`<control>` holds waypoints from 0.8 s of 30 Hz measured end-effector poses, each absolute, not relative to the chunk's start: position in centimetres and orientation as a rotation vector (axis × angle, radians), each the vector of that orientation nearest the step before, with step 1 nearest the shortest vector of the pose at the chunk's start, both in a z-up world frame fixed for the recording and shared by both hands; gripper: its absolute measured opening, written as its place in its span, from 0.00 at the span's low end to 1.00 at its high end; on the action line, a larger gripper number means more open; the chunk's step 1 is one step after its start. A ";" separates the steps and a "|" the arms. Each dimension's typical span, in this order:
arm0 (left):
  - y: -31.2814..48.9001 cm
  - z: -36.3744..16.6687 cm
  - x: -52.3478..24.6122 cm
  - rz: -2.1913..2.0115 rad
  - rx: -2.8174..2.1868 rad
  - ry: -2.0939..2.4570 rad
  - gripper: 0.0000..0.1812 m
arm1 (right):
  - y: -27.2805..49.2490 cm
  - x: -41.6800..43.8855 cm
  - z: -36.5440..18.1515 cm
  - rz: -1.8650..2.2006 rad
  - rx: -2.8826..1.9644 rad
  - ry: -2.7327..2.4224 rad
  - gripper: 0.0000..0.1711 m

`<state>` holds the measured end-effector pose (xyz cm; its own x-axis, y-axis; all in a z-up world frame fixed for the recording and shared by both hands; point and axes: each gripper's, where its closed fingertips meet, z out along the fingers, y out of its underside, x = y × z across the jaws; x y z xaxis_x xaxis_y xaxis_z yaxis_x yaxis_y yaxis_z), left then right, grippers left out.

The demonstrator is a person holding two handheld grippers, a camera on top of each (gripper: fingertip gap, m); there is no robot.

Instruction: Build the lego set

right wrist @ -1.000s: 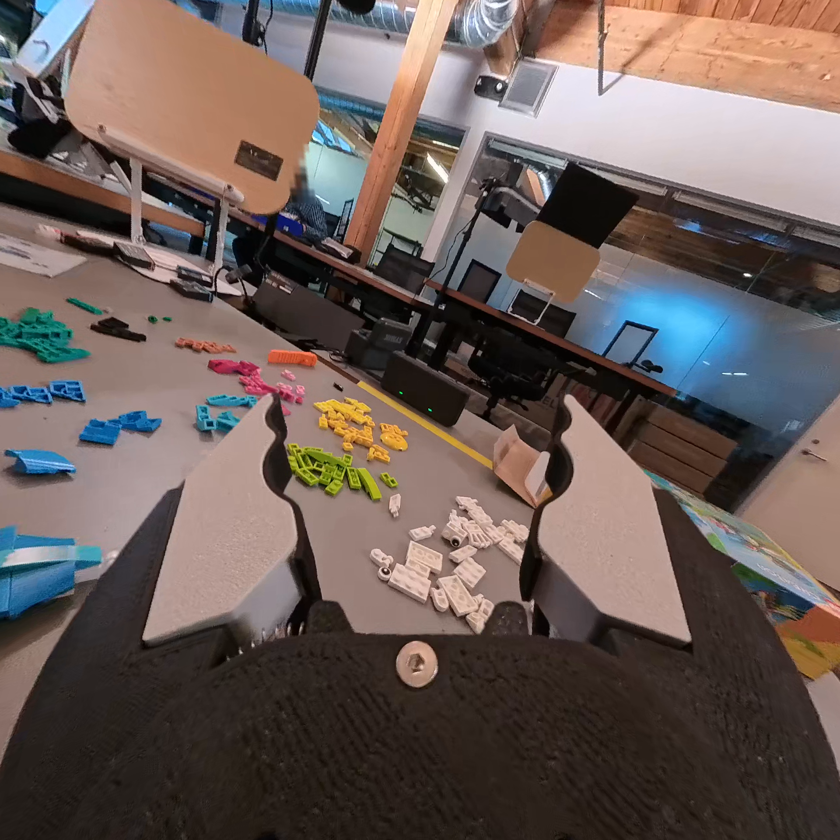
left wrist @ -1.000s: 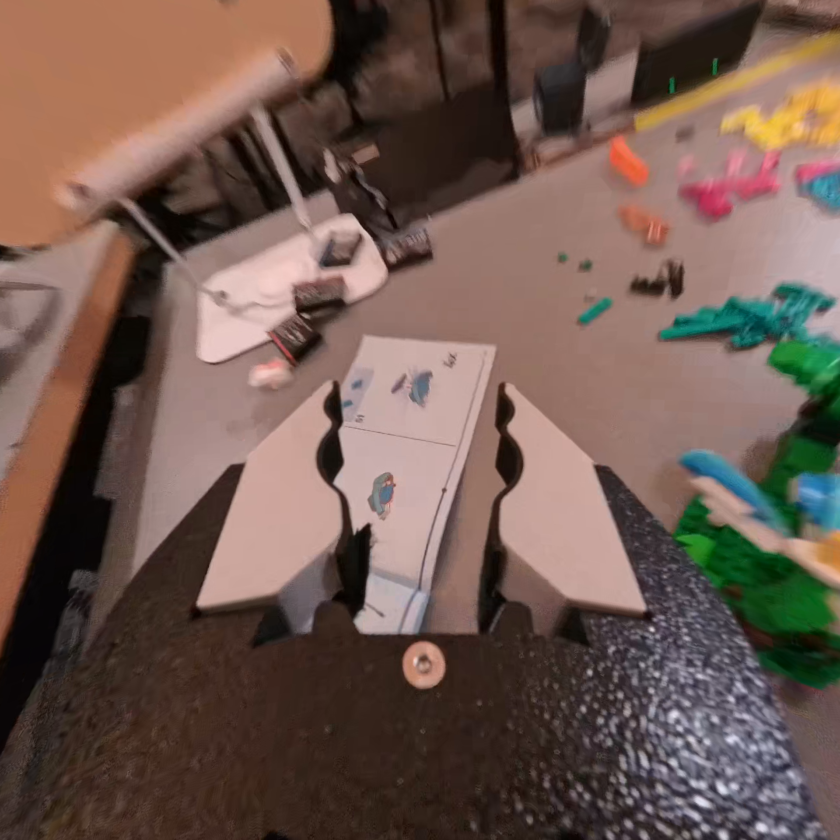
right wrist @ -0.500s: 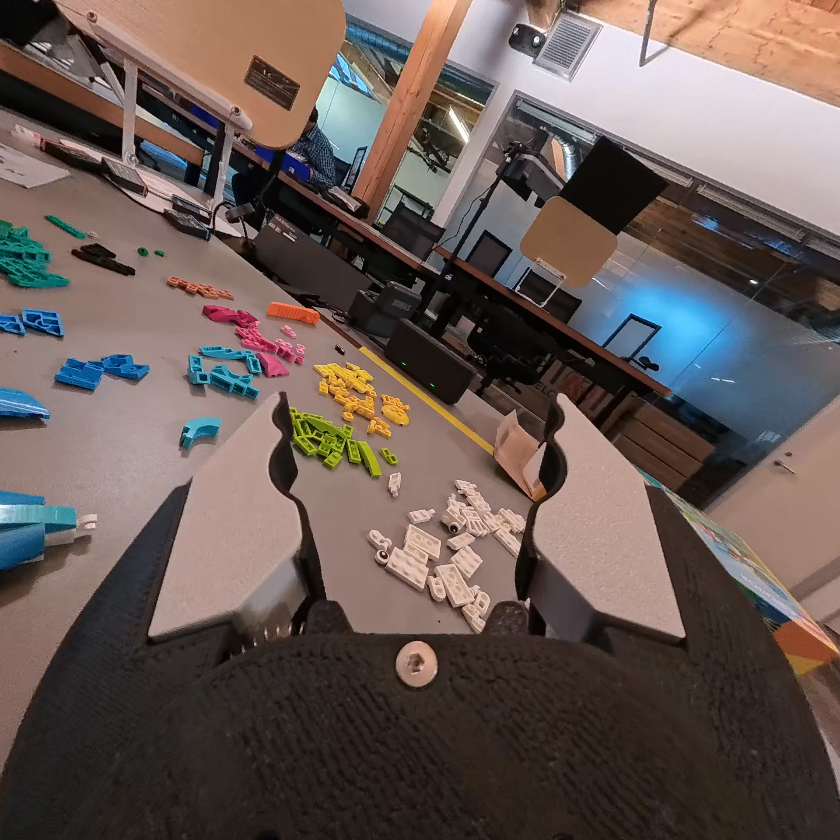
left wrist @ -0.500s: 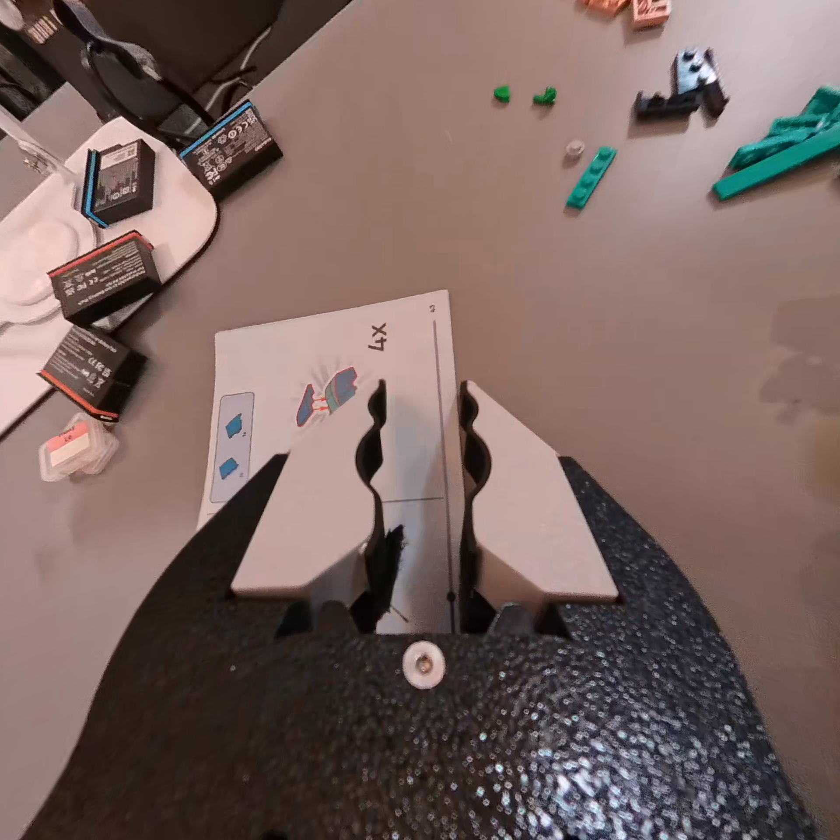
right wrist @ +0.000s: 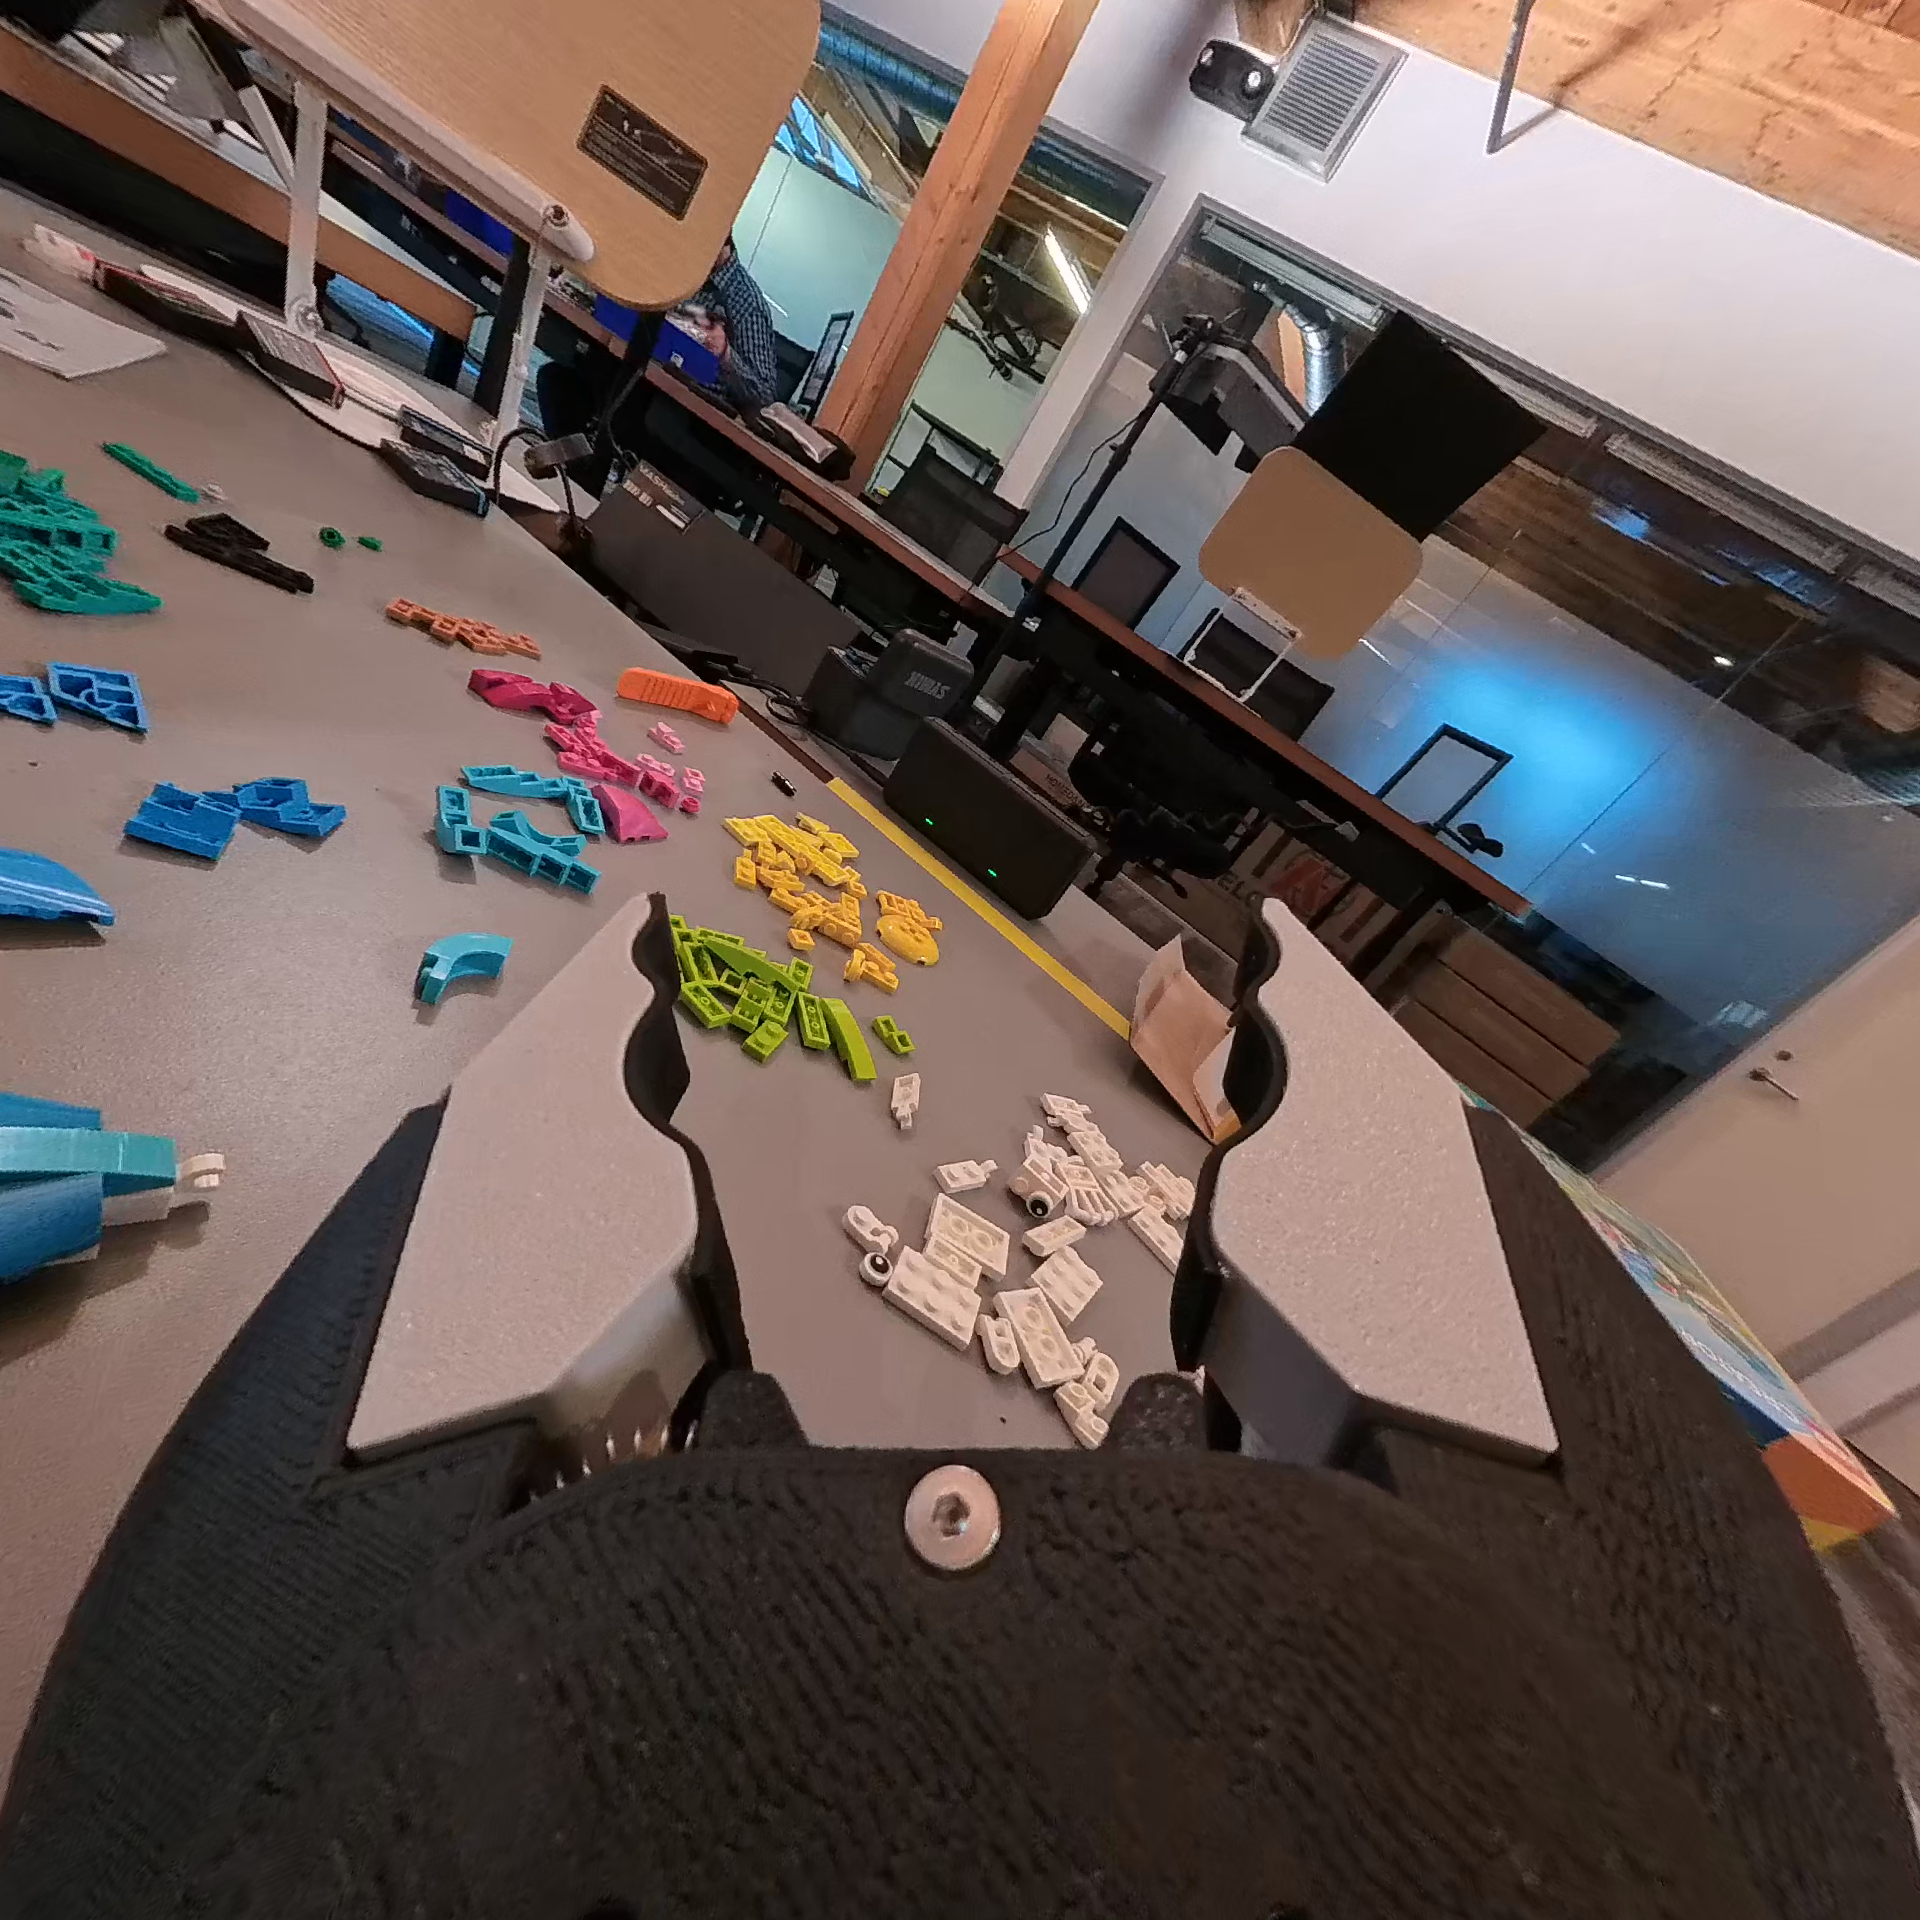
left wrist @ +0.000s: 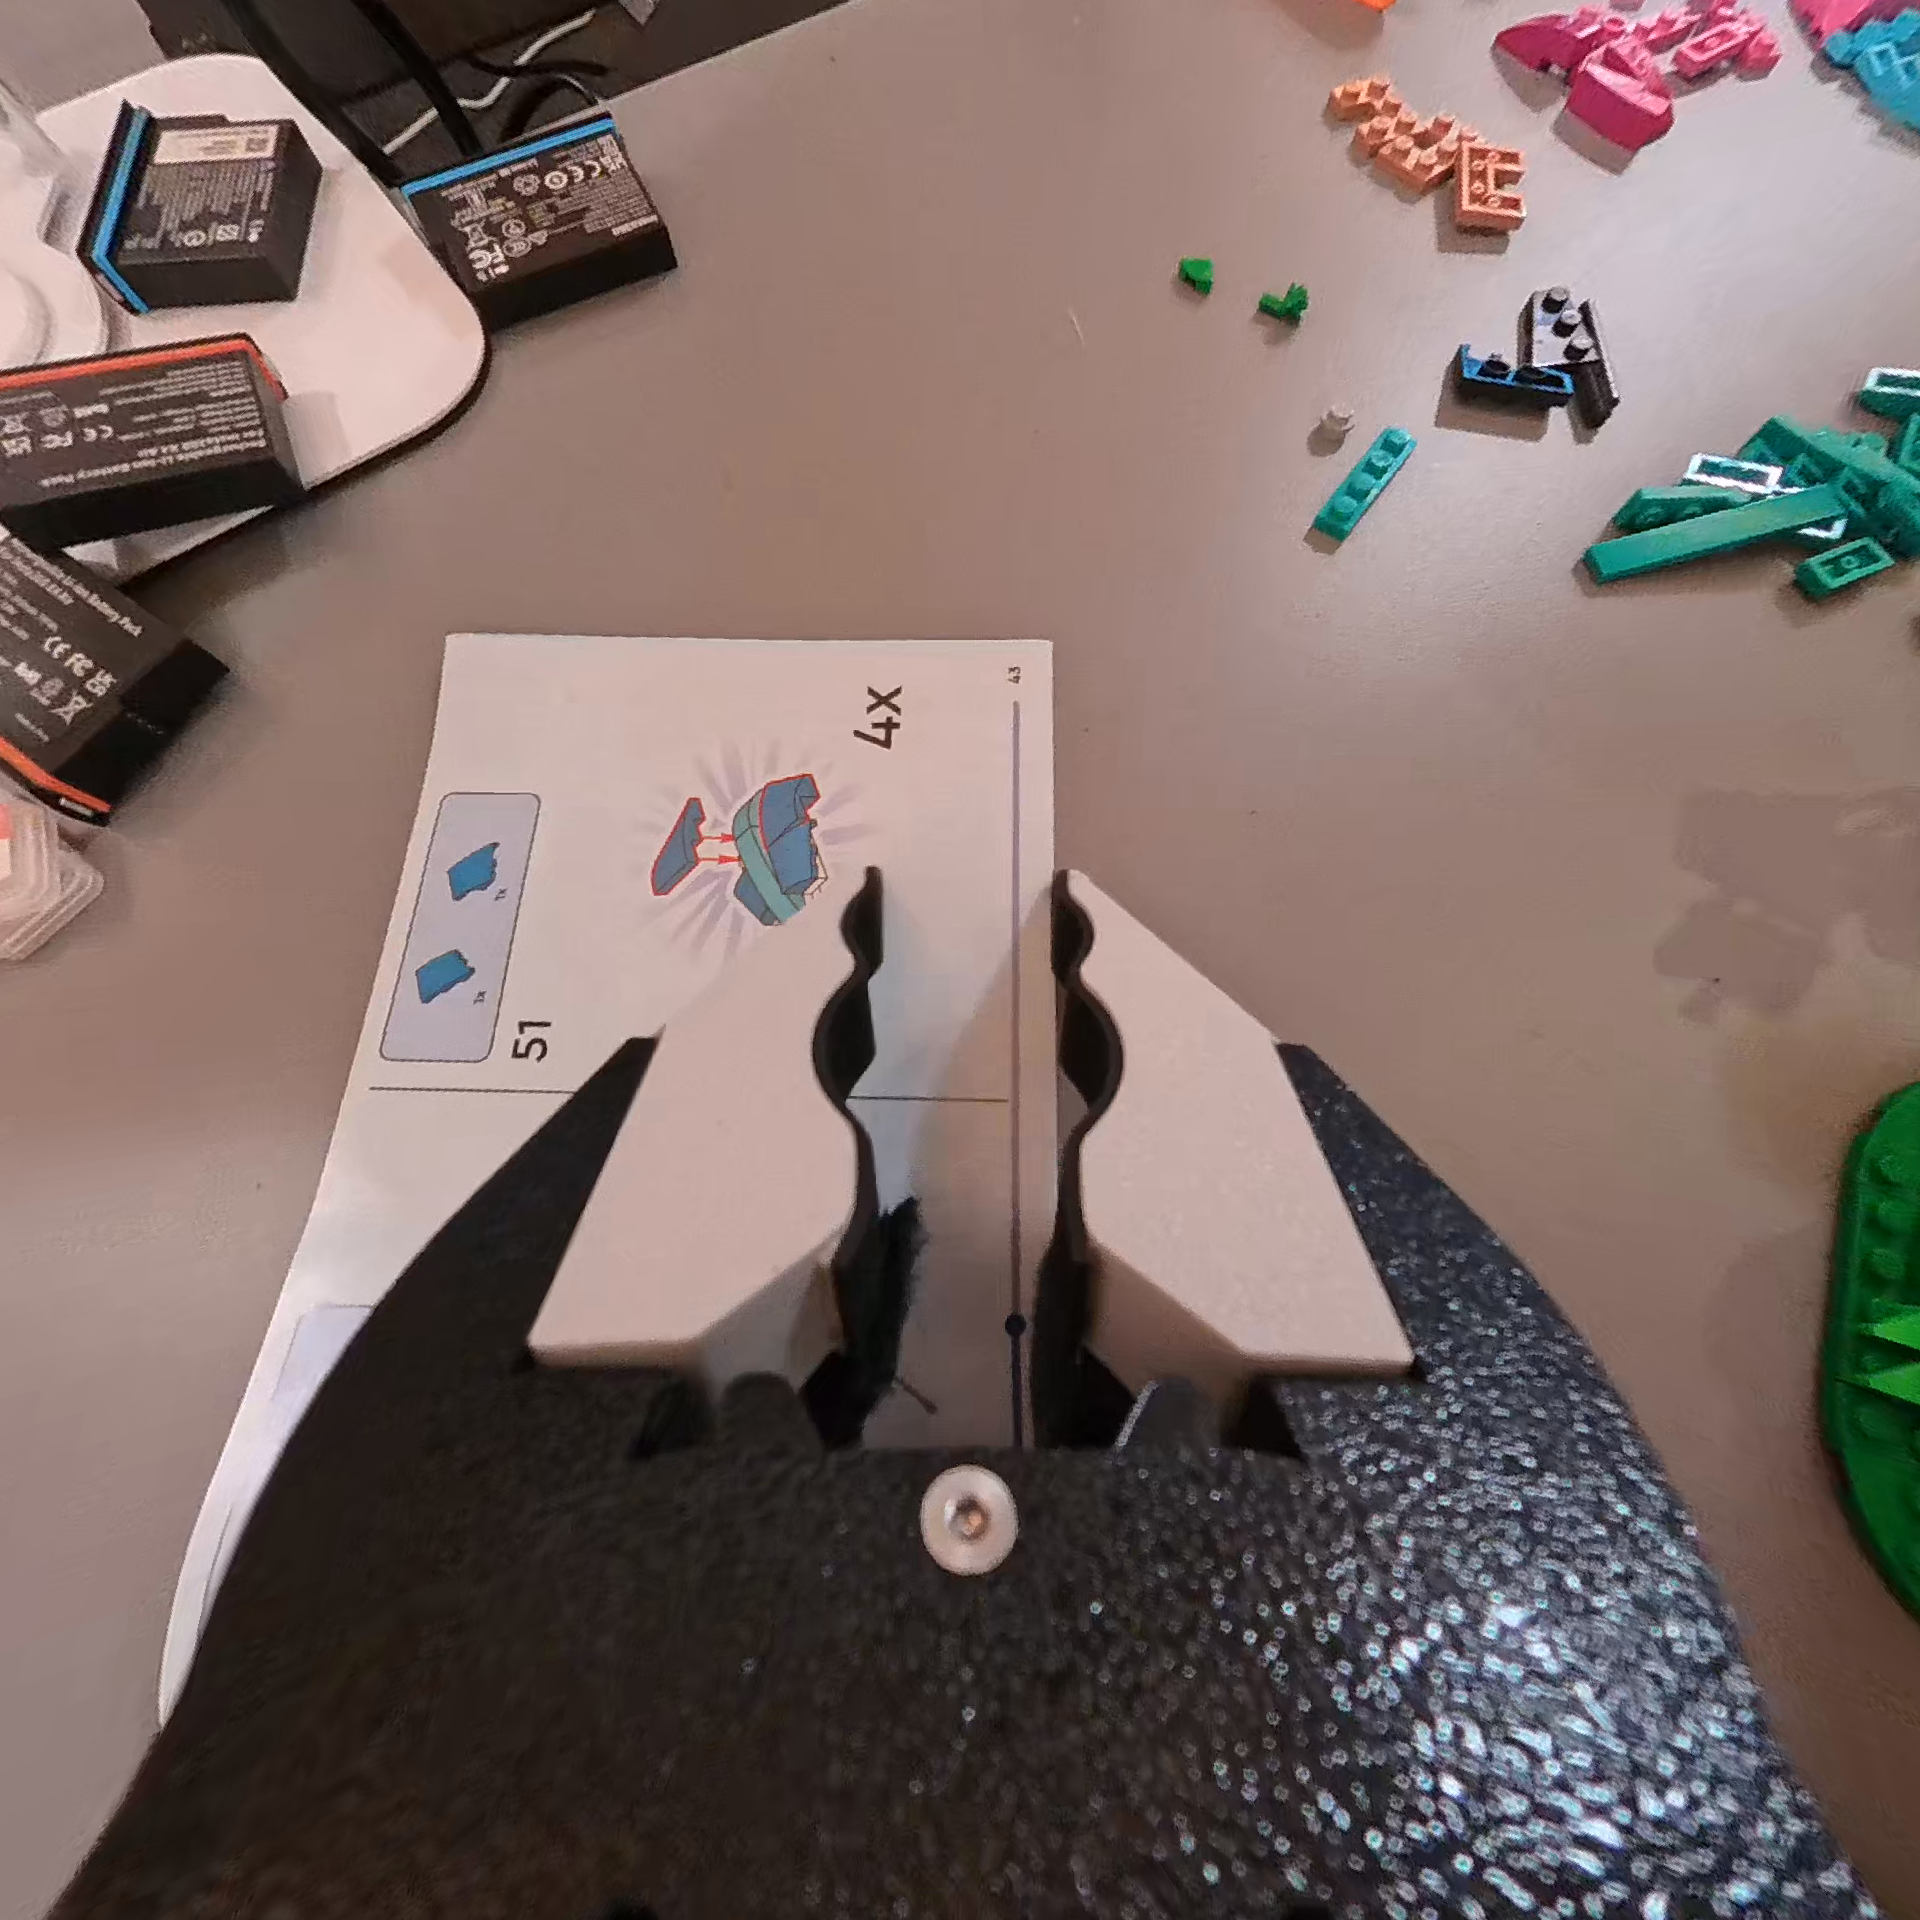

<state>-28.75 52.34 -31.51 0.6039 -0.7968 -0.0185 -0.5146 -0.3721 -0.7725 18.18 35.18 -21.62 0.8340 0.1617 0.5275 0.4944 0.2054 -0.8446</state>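
My left gripper (left wrist: 966,883) hovers over a printed instruction sheet (left wrist: 727,748) that lies flat on the grey table. Its jaws stand a narrow gap apart and hold nothing. My right gripper (right wrist: 958,914) is wide open and empty, low over the table. A pile of white pieces (right wrist: 1039,1247) lies between its fingers in the view. Beyond lie lime pieces (right wrist: 769,997), yellow pieces (right wrist: 821,873), blue pieces (right wrist: 229,816) and magenta pieces (right wrist: 592,738). A blue and teal assembly (right wrist: 62,1184) lies at the left. A green build (left wrist: 1881,1351) shows at the right edge of the left wrist view.
Black battery packs (left wrist: 540,218) lie on and around a white stand base (left wrist: 416,312) at the upper left. Teal pieces (left wrist: 1766,509), black pieces (left wrist: 1548,353) and salmon pieces (left wrist: 1444,145) lie at the upper right. A set box (right wrist: 1714,1340) and a paper bag (right wrist: 1184,1018) sit near the table's far edge. There is about 50 cm between the tips of the two grippers.
My left gripper has tipped down over the instruction sheet and its jaws have narrowed. My right gripper has shifted slightly and stays wide open.
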 end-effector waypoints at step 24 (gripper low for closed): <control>51.3 -30.8 -27.8 -0.386 -1.885 1.184 0.12 | 35.3 17.9 -21.9 -0.269 -1.372 -0.608 0.60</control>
<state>-27.82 51.35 -30.81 0.5031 -0.8470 -0.1715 -0.5830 -0.1862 -0.7908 17.88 35.30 -21.91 0.8189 0.1659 0.5495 0.5182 0.1980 -0.8320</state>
